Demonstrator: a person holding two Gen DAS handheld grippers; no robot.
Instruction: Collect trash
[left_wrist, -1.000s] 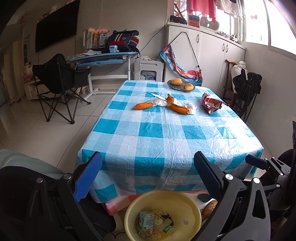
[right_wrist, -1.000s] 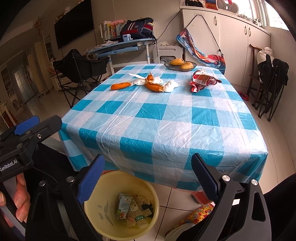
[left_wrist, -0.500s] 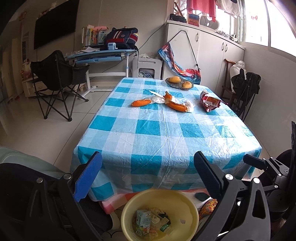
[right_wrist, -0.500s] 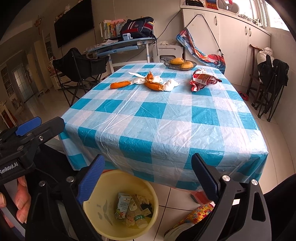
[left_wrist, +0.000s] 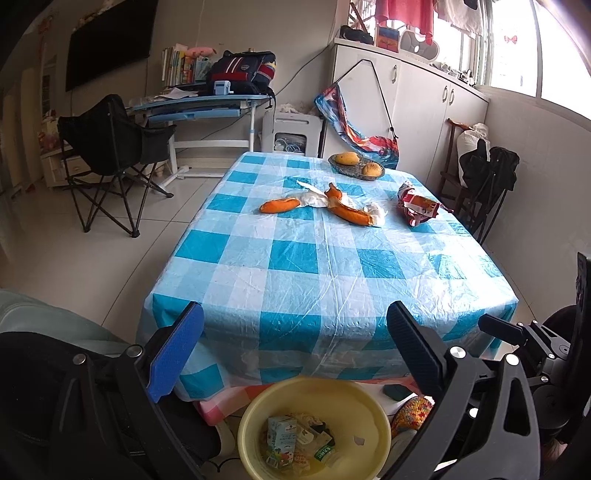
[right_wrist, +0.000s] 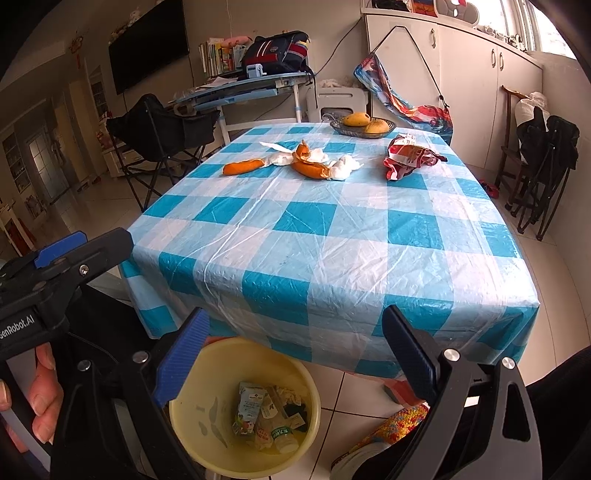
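Observation:
A yellow bin (left_wrist: 314, 428) holding a drink carton and other trash stands on the floor at the near end of the table; it also shows in the right wrist view (right_wrist: 243, 406). On the blue checked tablecloth (left_wrist: 325, 258) lie orange peels (left_wrist: 279, 205) with white tissues (left_wrist: 376, 212) and a red snack wrapper (left_wrist: 419, 206); the peels (right_wrist: 242, 167) and wrapper (right_wrist: 406, 157) also show in the right wrist view. My left gripper (left_wrist: 295, 343) is open and empty above the bin. My right gripper (right_wrist: 295, 347) is open and empty above the bin.
A bowl of mangoes (left_wrist: 356, 166) sits at the table's far end. A black folding chair (left_wrist: 114, 151) and a desk (left_wrist: 199, 107) stand at the left, white cabinets (left_wrist: 406, 96) and another chair (left_wrist: 487, 184) at the right.
Both grippers have drawn back a little from the table and stayed open. The table looks slightly farther away in the left wrist view.

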